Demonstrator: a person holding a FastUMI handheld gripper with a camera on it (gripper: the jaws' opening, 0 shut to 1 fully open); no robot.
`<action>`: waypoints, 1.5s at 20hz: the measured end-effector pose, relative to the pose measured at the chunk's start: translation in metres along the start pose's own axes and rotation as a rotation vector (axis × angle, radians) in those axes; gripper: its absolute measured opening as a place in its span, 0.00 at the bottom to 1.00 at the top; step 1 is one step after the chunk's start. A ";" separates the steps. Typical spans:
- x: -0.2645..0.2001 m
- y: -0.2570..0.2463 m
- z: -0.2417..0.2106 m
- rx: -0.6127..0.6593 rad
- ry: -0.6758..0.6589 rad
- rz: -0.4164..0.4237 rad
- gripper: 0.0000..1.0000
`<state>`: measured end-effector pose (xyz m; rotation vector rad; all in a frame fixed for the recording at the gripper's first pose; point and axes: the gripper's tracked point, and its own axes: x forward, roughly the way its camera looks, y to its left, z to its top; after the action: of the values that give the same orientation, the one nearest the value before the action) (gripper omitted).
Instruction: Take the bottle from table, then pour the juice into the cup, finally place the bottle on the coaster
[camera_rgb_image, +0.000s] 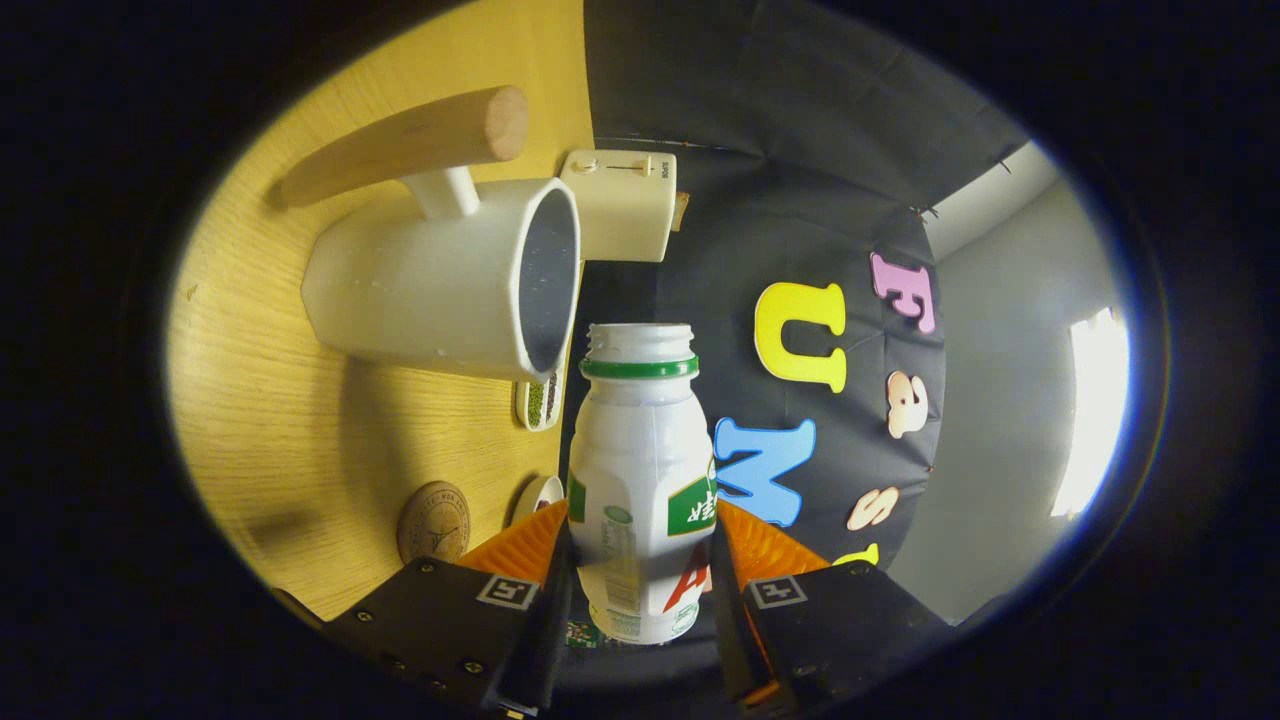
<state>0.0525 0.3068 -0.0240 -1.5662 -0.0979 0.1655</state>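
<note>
My gripper (642, 575) is shut on a white plastic bottle (640, 470) with a green neck ring and an uncapped mouth. I am rolled on my side, so the bottle lies roughly level with the wooden table (270, 420). Its mouth sits just beside the rim of the white cup (430, 285), which has a wooden handle (410, 140) and stands on the table beyond the fingers. I see no liquid leaving the mouth. The round brown coaster (432, 522) lies on the table near one fingertip, on the near side of the cup.
A cream box-shaped appliance (622, 205) stands behind the cup against the booth wall. A small dish of green beans (540, 400) and a small white round item (540, 495) sit at the table's back edge between cup and fingers.
</note>
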 end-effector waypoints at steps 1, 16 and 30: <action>0.001 0.000 -0.002 0.040 0.005 0.011 0.62; 0.005 -0.003 -0.018 0.805 -0.009 0.173 0.62; 0.033 0.030 -0.043 1.456 0.012 0.296 0.62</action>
<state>0.0910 0.2695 -0.0555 -0.1169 0.2334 0.3527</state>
